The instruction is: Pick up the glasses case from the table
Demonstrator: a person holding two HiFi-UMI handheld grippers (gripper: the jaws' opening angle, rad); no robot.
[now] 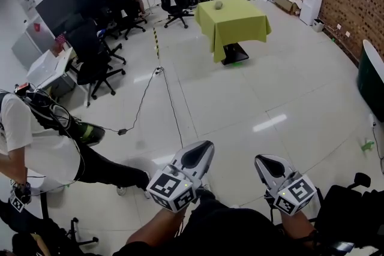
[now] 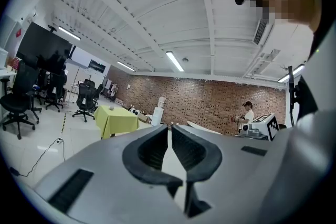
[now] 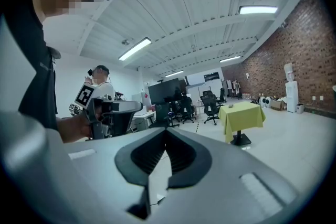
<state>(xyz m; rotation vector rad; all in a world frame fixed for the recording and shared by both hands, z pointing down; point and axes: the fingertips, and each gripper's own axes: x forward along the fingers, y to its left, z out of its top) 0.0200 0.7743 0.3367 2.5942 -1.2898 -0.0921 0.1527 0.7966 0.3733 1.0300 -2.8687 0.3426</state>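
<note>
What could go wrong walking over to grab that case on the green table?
The cable lies on the floor near the path to the table: a possible trip hazard. The left gripper and right gripper both have jaws shut, so they must open before reaching the case. The draped cloth may slide if snagged.

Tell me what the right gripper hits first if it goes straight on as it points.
Open floor lies ahead of the shut right gripper. Its line seems to pass left of the yellow table and reach the office chairs first, though depth is unclear.
</note>
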